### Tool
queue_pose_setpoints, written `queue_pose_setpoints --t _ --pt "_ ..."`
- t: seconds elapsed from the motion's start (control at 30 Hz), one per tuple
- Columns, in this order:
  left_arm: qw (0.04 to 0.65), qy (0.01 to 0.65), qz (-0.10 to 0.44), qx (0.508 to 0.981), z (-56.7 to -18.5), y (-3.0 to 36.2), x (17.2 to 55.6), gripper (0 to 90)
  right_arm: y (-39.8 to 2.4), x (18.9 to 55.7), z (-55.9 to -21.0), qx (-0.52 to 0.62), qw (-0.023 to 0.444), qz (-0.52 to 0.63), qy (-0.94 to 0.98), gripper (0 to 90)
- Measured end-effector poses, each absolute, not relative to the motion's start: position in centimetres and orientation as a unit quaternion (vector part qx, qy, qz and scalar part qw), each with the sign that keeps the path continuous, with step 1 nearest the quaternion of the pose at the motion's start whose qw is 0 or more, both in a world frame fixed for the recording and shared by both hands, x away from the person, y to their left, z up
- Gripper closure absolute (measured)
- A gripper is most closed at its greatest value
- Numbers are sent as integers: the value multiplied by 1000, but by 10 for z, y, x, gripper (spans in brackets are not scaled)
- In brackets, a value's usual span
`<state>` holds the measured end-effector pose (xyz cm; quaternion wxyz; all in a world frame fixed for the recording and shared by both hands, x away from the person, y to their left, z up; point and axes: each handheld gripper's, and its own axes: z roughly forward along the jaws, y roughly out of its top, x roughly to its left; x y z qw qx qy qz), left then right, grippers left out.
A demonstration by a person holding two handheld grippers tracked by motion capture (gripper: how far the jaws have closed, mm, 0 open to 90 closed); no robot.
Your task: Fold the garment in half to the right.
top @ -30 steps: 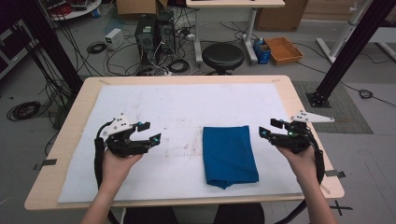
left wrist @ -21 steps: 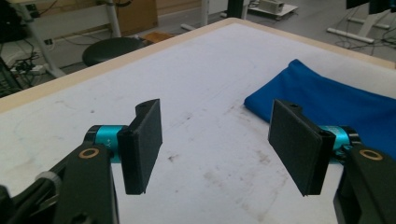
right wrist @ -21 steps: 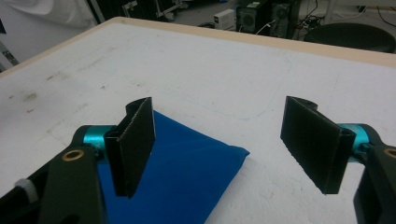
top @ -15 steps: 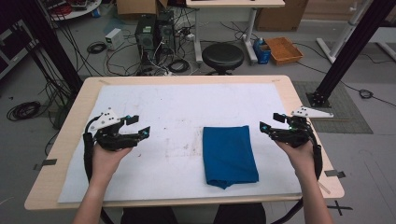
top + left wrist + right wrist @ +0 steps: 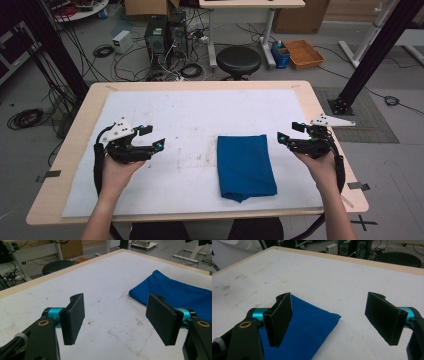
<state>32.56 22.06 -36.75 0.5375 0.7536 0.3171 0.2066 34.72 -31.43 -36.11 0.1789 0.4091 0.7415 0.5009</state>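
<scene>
A: Start at the left gripper (image 5: 150,138). How do its jaws stand?

B: Spread wide with nothing between them, just stained white sheet under the gap. They have just been opening further, and nothing came between them.

A: And the right gripper (image 5: 291,134)?

B: Same story: jaws wide apart and empty, having just opened as well. Its left jaw (as its own camera sees it) hangs over a corner of the blue cloth (image 5: 308,326) without touching it.

A: So where is the cloth from each pair of jaws?

B: It lies folded flat on the worktop (image 5: 197,85), between the two grippers. Ahead and to the right of the left jaws, well apart from them; just beside and partly below the right jaws.

A: Farther out?

B: A black stool (image 5: 238,60) stands beyond the worktop's far edge, and an orange tray (image 5: 303,53) sits on the floor (amid cables).
</scene>
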Motion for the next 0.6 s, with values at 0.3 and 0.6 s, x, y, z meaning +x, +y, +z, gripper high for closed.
queue_pose_setpoints --t 0.3,0.6 --pt "536 320 211 752 -367 225 325 313 -311 349 -362 408 177 498 745 220" --pt "530 321 208 757 -368 225 325 313 -313 350 -364 410 173 497 745 220"
